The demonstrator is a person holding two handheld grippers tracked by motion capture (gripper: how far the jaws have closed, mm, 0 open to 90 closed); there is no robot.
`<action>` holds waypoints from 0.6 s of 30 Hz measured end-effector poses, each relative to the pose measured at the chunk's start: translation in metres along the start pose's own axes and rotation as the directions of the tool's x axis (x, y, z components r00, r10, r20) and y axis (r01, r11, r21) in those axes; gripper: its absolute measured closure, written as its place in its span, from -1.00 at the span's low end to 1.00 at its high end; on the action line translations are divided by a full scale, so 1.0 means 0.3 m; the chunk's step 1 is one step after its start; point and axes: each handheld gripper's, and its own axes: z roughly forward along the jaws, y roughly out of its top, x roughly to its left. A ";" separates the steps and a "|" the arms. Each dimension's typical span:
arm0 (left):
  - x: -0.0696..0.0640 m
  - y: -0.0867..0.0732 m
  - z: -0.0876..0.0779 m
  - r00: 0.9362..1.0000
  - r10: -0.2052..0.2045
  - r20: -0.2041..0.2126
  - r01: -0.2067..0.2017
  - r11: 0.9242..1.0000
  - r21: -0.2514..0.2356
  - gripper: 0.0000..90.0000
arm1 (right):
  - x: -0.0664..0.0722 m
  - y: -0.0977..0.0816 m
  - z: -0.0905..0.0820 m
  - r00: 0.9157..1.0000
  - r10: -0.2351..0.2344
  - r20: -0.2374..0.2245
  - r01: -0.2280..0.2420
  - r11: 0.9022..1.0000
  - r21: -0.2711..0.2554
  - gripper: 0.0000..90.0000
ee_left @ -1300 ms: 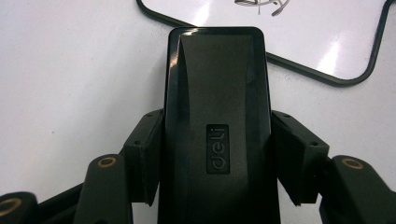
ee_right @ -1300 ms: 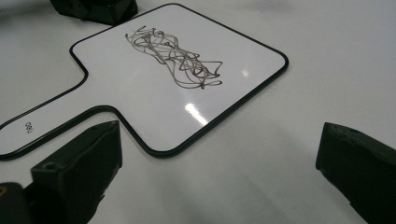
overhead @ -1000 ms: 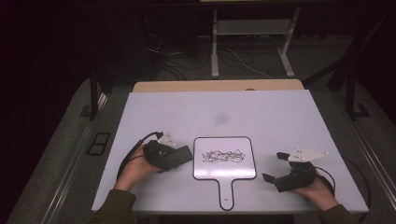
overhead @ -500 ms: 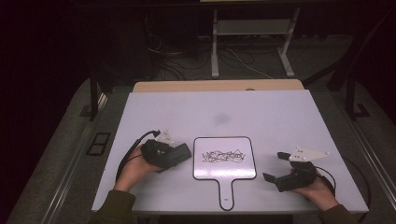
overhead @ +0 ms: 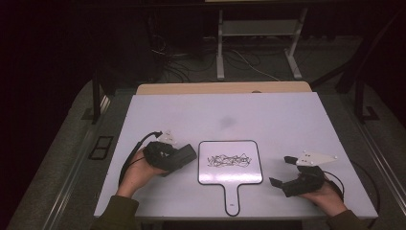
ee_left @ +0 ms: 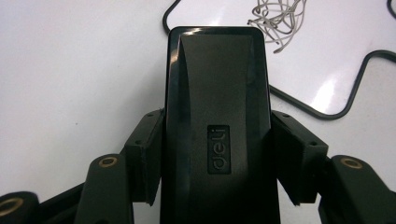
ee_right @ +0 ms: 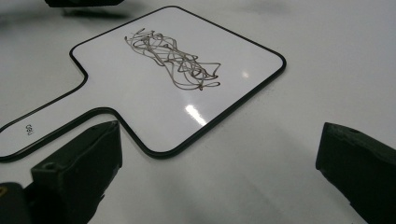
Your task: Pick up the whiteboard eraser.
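Black eraser (ee_left: 217,135) gripped by the left gripper (overhead: 184,155), now shifted nearer the handled whiteboard (overhead: 231,179) lying mid-bench (overhead: 268,115); scribble (overhead: 229,160) unwiped; right gripper (overhead: 281,171) open beside it, unchanged; wiping probably next

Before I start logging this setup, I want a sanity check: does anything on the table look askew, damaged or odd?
Nothing broken or spilled. The paddle-shaped whiteboard lies flat and square on the table, bearing a scribble. The left gripper clamps a black eraser; the right gripper is open.
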 end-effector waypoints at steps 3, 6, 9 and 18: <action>-0.004 0.005 -0.002 1.000 -0.004 0.003 0.004 1.000 -0.002 -0.12 | 0.000 0.000 0.000 1.000 0.000 0.000 0.000 1.000 0.000 -1.00; -0.006 0.013 -0.008 1.000 -0.001 0.003 0.001 1.000 -0.007 -0.12 | -0.001 0.000 0.000 1.000 -0.003 0.000 0.003 1.000 -0.003 -1.00; -0.011 0.023 -0.011 1.000 -0.011 0.000 0.011 1.000 -0.018 -0.12 | -0.001 0.000 0.001 1.000 0.001 0.000 -0.001 1.000 -0.001 -1.00; -0.025 0.053 -0.016 1.000 -0.005 -0.020 0.004 0.999 -0.043 -0.12 | 0.002 0.001 0.000 1.000 -0.002 0.002 0.002 1.000 0.001 -1.00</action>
